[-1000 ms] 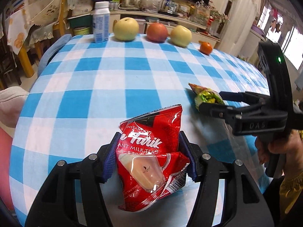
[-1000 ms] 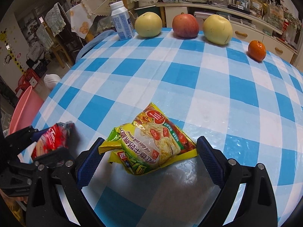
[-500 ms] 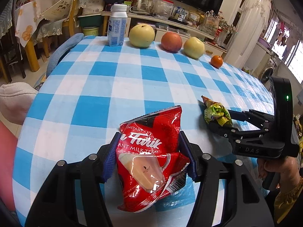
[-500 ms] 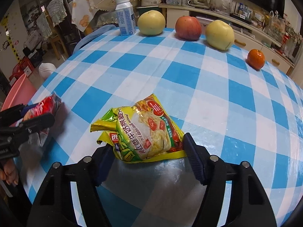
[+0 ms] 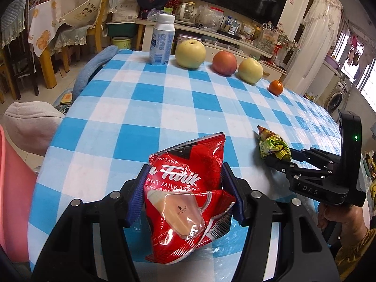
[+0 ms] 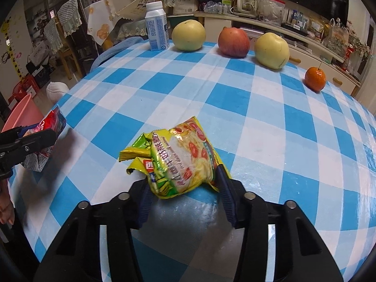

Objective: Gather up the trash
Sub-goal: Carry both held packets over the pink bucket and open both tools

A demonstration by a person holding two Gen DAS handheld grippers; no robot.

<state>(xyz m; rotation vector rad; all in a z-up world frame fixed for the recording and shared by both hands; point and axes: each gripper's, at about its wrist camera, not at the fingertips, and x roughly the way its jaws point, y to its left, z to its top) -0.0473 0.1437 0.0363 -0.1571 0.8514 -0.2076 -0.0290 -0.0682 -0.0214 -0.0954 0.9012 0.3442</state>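
Left gripper pinches red packet; your right gripper is closing on yellow wrapper, which lies crosswise between its pads

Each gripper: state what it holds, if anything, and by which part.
Left gripper: red packet, by its side edges. Right gripper, jaws closing: yellow packet, by its near end.

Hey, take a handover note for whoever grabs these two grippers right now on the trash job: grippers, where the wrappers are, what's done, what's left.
Left gripper: jaws shut on the red milk tea packet, held over the near table edge.
Right gripper: jaws closing, pads already pressing the crumpled yellow noodle wrapper, which looks to be still resting on the checked tablecloth.
Done: both wrappers in the grippers.
Left: lift the yellow one, then bin both; no bin identified in view. The fruit and milk bottle at the far edge are untouched.
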